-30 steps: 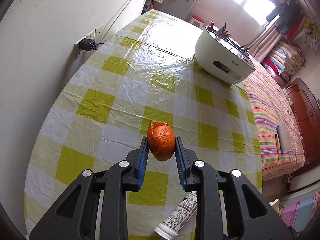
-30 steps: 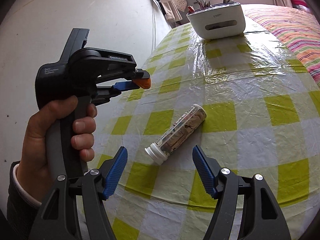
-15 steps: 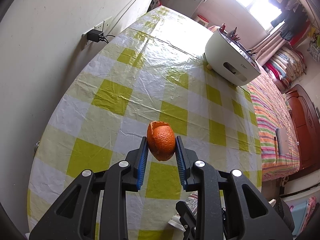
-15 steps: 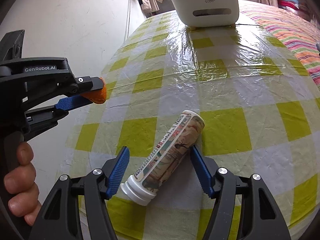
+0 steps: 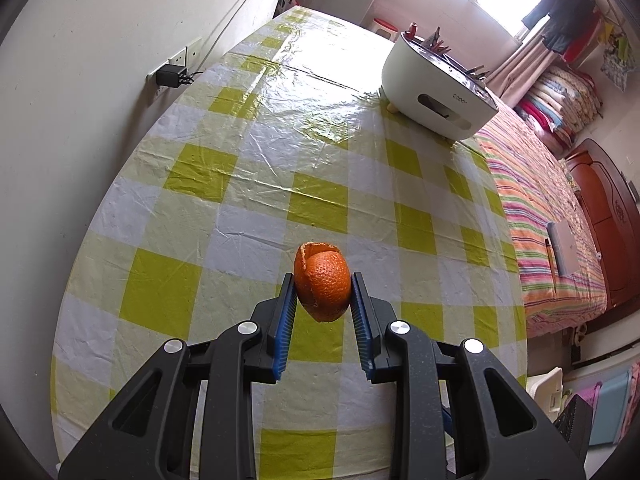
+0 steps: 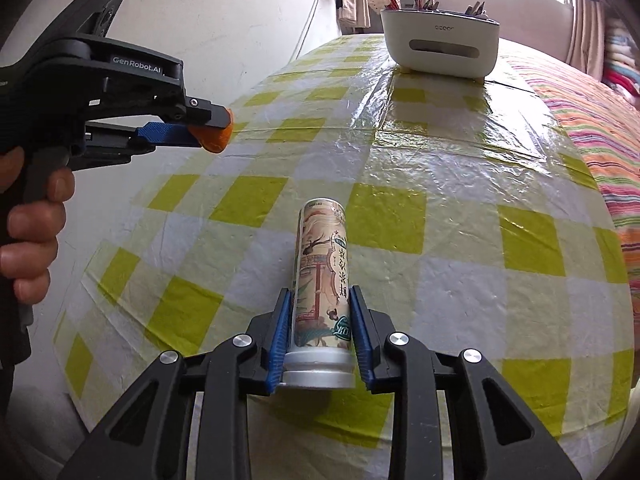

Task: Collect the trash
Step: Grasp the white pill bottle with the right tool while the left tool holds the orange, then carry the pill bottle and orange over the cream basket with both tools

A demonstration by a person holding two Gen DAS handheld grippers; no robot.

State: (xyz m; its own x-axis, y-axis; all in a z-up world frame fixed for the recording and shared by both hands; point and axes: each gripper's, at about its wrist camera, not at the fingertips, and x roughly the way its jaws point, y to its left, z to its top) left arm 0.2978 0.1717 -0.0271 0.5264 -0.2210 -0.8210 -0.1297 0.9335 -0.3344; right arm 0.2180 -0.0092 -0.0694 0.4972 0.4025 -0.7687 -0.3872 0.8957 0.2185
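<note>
My left gripper [image 5: 323, 294] is shut on a curled piece of orange peel [image 5: 323, 286] and holds it in the air above the yellow-checked table [image 5: 240, 160]. In the right wrist view that left gripper [image 6: 218, 130] hangs at the upper left with the orange peel [image 6: 216, 140] at its tip, and a person's hand [image 6: 32, 240] grips its handle. My right gripper [image 6: 320, 312] is closing its jaws on a printed bottle [image 6: 322, 264] with a white cap. The bottle lies on the table pointing away along the fingers, and both blue pads touch its sides.
A white bin [image 5: 436, 92] holding scraps stands at the table's far end, the same white bin [image 6: 440, 46] in the right wrist view. A wall [image 5: 80, 80] with a plugged-in charger [image 5: 172, 76] runs along the left. A striped bed [image 5: 540, 220] lies beyond the right edge.
My right gripper came down around the bottle and its jaws narrowed onto it; the bottle turned from slanted to straight along the fingers. The left gripper drifted across the table, still holding the peel.
</note>
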